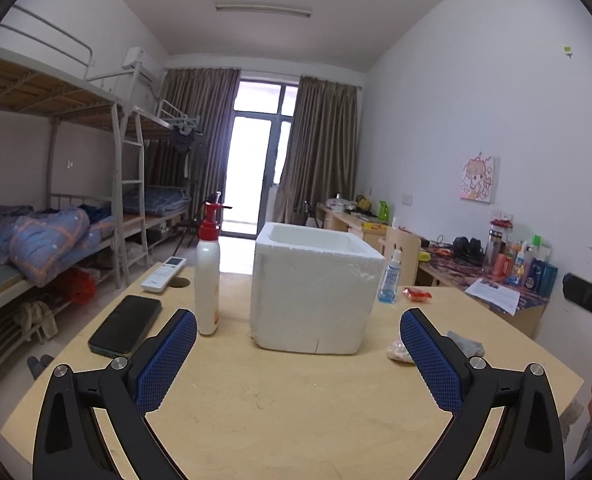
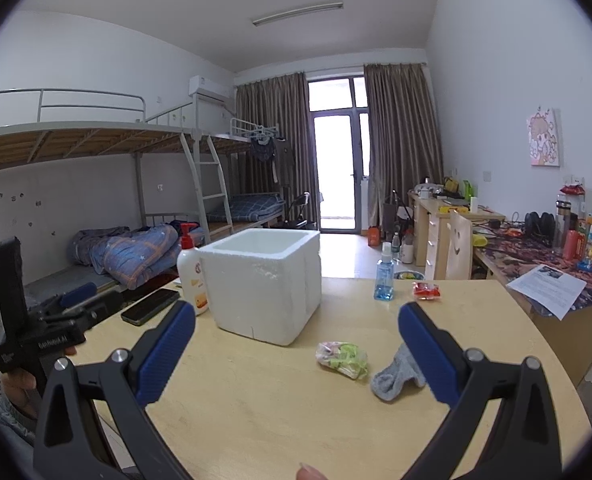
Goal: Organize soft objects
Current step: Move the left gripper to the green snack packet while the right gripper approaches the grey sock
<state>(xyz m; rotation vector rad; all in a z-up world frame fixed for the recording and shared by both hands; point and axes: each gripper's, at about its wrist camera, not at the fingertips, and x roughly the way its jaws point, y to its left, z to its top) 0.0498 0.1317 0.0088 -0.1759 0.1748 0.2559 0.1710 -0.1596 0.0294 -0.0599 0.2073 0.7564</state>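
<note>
A white foam box (image 1: 314, 288) (image 2: 261, 282) stands open-topped in the middle of the wooden table (image 1: 296, 400) (image 2: 287, 408). To its right lie a grey sock (image 2: 396, 374) (image 1: 466, 342) and a clear packet with green and pink contents (image 2: 342, 359) (image 1: 399, 353). A small red packet (image 2: 426, 291) (image 1: 416, 294) lies farther back. My left gripper (image 1: 298, 354) is open, above the table in front of the box. My right gripper (image 2: 296, 352) is also open; its right finger overlaps the sock's edge. Neither holds anything.
A white lotion bottle with a red pump (image 1: 207, 276) (image 2: 189, 276), a black phone (image 1: 125, 326) (image 2: 149, 306) and a white remote (image 1: 163, 274) sit left of the box. A blue spray bottle (image 1: 390, 280) (image 2: 384, 278) stands to its right. Bunk beds line the left wall, cluttered desks the right.
</note>
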